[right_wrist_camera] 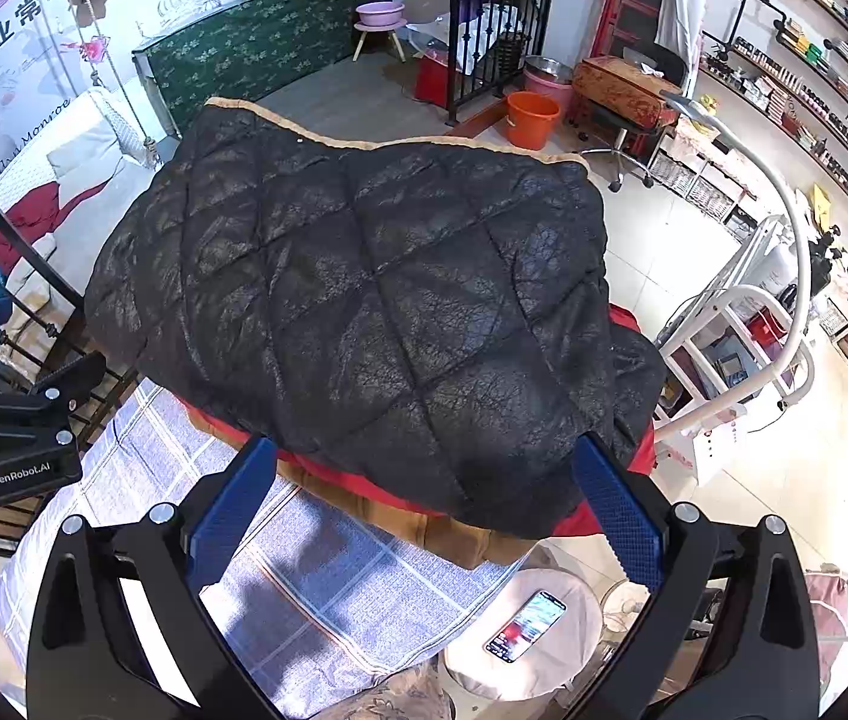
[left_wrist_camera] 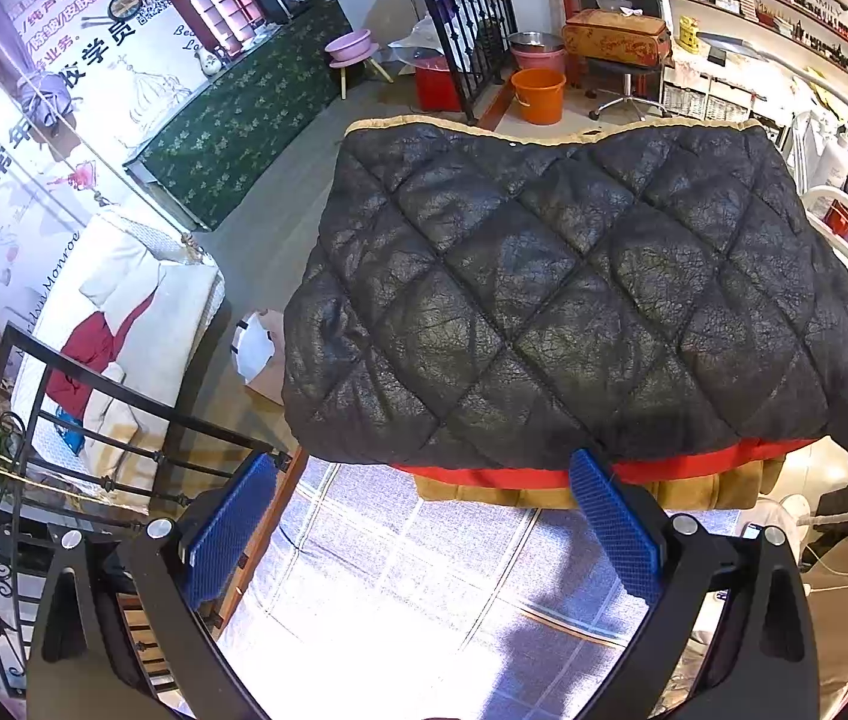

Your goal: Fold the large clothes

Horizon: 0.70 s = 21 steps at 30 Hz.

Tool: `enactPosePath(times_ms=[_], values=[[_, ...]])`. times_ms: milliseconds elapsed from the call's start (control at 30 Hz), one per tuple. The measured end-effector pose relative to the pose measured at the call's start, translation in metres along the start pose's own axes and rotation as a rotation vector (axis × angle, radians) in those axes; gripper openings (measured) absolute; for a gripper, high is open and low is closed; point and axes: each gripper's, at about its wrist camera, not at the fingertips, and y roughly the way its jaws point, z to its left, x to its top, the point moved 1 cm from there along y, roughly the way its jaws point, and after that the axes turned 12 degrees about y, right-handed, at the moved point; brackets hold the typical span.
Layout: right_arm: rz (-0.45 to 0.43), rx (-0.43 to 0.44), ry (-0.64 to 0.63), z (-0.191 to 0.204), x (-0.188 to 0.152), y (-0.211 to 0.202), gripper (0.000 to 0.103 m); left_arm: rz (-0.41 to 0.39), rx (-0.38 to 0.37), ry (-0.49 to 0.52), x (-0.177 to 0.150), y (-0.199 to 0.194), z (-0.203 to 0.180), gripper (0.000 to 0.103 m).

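Apparently the folding is close to done: the black quilted jacket [left_wrist_camera: 568, 294] lies as a compact rectangle on the checked cloth-covered table [left_wrist_camera: 400, 570], its red lining [left_wrist_camera: 694, 467] and tan trim [left_wrist_camera: 544, 495] peeking out along the near edge. Both the left gripper [left_wrist_camera: 424, 531] and right gripper [right_wrist_camera: 424, 510] hover just short of that edge, jaws spread wide and empty. What seems left is at most a final tidy of the bulging right corner.

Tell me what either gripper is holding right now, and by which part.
Nothing. The left gripper and right gripper are both open, just short of the folded black quilted coat on the checked cloth.
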Motion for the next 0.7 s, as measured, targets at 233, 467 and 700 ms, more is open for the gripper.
enactPosePath(times_ms=[233, 467, 700], values=[[-0.005, 0.001, 0.003, 0.0005, -0.0015, -0.0019, 0.097, -0.001, 0.017, 0.003, 0.0009, 0.0015, 0.0010, 0.097], [-0.009, 0.002, 0.005, -0.0001, -0.0040, -0.0048, 0.097, -0.001, 0.014, 0.001, 0.0009, 0.0011, 0.0001, 0.097], [-0.009, -0.002, 0.007, -0.0023, -0.0061, -0.0069, 0.097, 0.003, 0.023, 0.001, 0.0003, 0.0008, 0.0000, 0.097]])
